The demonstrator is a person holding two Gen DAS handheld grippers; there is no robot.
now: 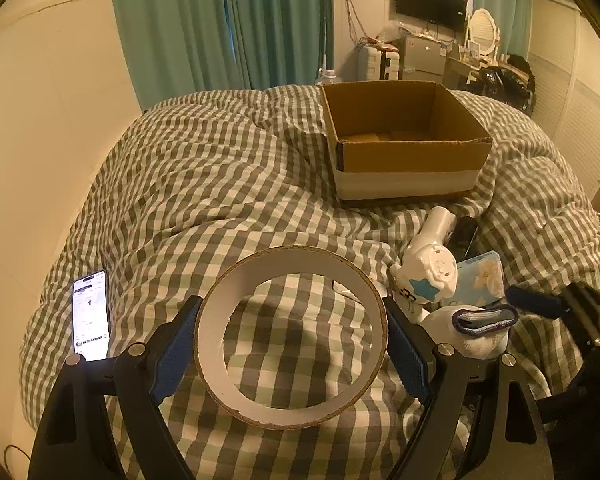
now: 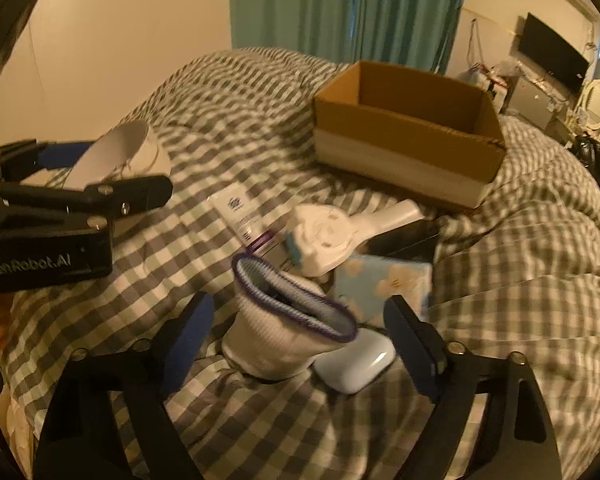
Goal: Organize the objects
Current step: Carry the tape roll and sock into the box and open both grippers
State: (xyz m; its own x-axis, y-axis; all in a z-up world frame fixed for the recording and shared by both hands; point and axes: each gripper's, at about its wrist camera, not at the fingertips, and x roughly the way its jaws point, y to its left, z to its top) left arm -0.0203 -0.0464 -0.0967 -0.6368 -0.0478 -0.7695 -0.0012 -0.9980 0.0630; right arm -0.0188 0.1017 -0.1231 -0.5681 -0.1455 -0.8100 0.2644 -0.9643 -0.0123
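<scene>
Here we hold the left gripper (image 1: pixel 292 340) clamped on a roll of tape (image 1: pixel 292 336), its blue pads pressing the outer rim on both sides, so the ring stands upright between the fingers, clear of the checked bedcover (image 1: pixel 204 184). We take the cardboard box (image 1: pixel 404 140) as our landmark: it sits open on the bedcover, and the tape hangs well in front of it, toward us and a little to its left. From the right wrist view the same tape (image 2: pixel 116 148) shows off to the box's left, held in the left gripper (image 2: pixel 100 168).

Our right gripper (image 2: pixel 296 332) stands spread, its pads on either side of a white sock with a purple cuff (image 2: pixel 288 320) without touching it (the frame is blurred, yet gaps show at both pads). The sock sits in front of the box, in a small pile. Just beside it on the near side lies a white earbud case (image 2: pixel 356 364). Between sock and box lie a white hair dryer (image 2: pixel 332 232), a pale blue tissue pack (image 2: pixel 384 284), a dark flat thing (image 2: pixel 408 240) we cannot identify, and a white tube (image 2: pixel 240 216).

Far to the box's left, near the bed's edge, a phone (image 1: pixel 91 316) lies with its screen lit.
</scene>
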